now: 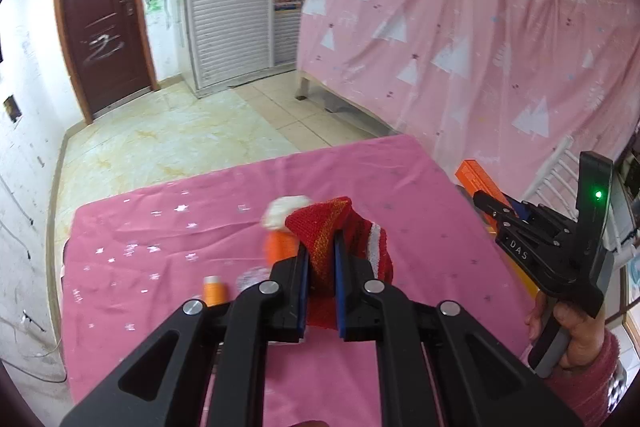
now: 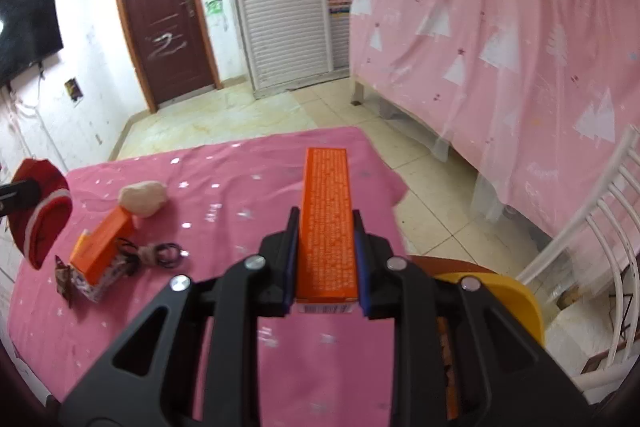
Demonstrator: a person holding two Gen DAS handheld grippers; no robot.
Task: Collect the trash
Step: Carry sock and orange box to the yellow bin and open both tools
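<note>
The left claw (image 1: pixel 320 259) is clamped on a red knitted sock (image 1: pixel 340 227), its blue pads pinching a bunched fold so the white-striped cuff flops off to the right. The sock hangs clear above the tabletop (image 1: pixel 160 227), which is covered in a pink cloth. It looks light and limp: it should not slip out of a tight pinch, but loose ends will dangle and could snag on things below.

The right claw (image 2: pixel 326 227) is closed on a long orange carton (image 2: pixel 328 211), gripping its near half by the two long sides, with the far end sticking out over the tabletop. The carton seems stiff, light cardboard with smooth printed faces. Held this low on its length it may pivot, so a squeeze nearer the middle would likely steady it, though too hard a grip could crush the walls.

Remaining on the left of the tabletop: a second orange carton (image 2: pixel 102 247), a crumpled tissue wad (image 2: pixel 144 199) at its far end, a crinkly wrapper (image 2: pixel 64 279) and dark hair ties (image 2: pixel 168 251). A yellow bin (image 2: pixel 512 303) shows near right, below the table edge.
</note>
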